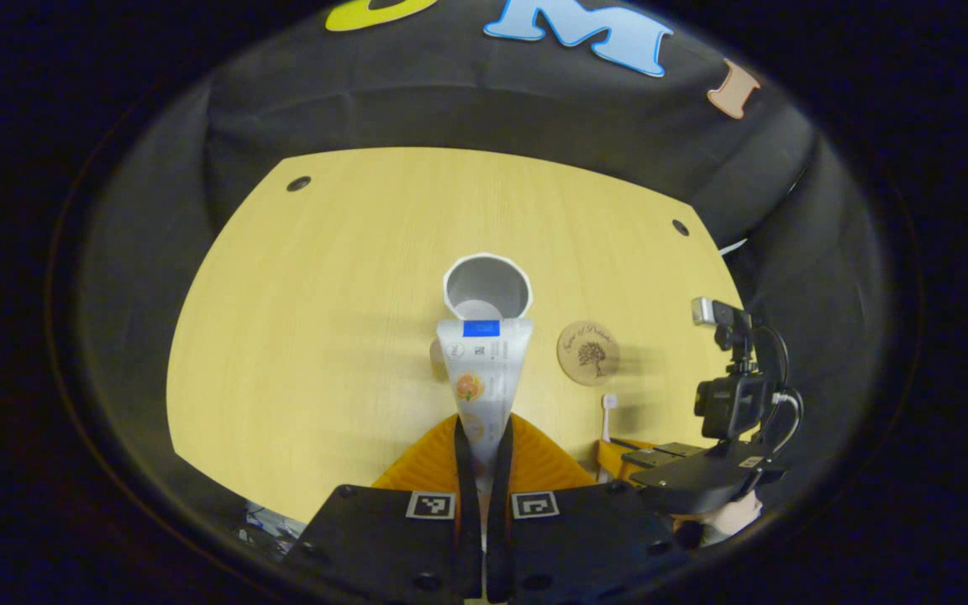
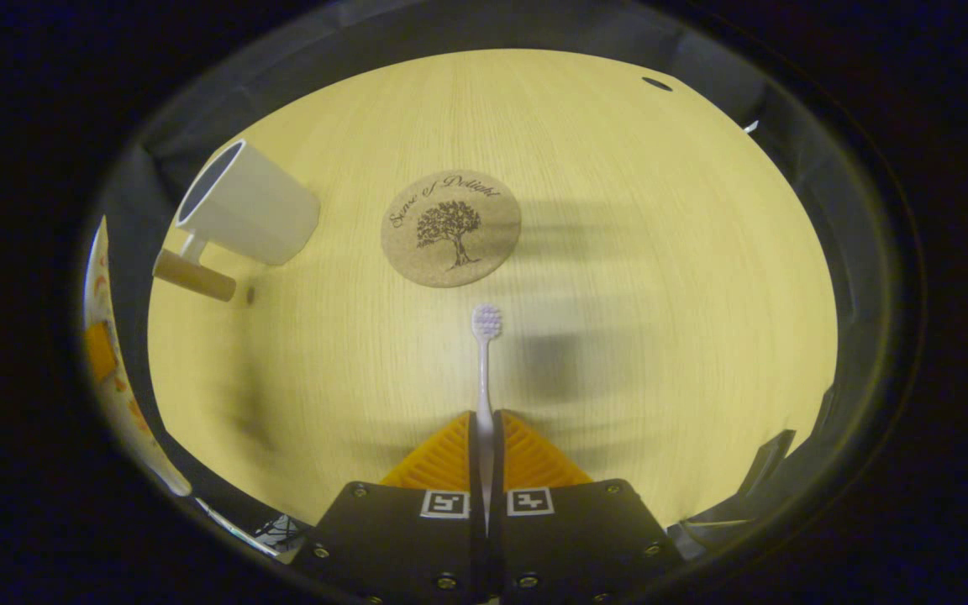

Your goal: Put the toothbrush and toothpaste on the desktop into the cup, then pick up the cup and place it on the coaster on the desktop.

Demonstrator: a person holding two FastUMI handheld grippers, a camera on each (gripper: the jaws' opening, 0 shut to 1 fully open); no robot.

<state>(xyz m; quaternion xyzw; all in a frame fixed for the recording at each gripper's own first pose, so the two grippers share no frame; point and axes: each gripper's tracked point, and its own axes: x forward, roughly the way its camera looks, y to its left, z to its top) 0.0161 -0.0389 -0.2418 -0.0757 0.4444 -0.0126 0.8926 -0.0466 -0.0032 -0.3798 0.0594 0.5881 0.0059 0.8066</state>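
We see the left claw pinching the toothpaste, its flat end raised just short of the white cup standing on the wooden bench. Our right claw pinches the toothbrush, bristles pointing toward the cork coaster, with the cup to its left.

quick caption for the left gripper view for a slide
Left tool shut on the toothpaste, held just short of the white cup, coaster alongside.
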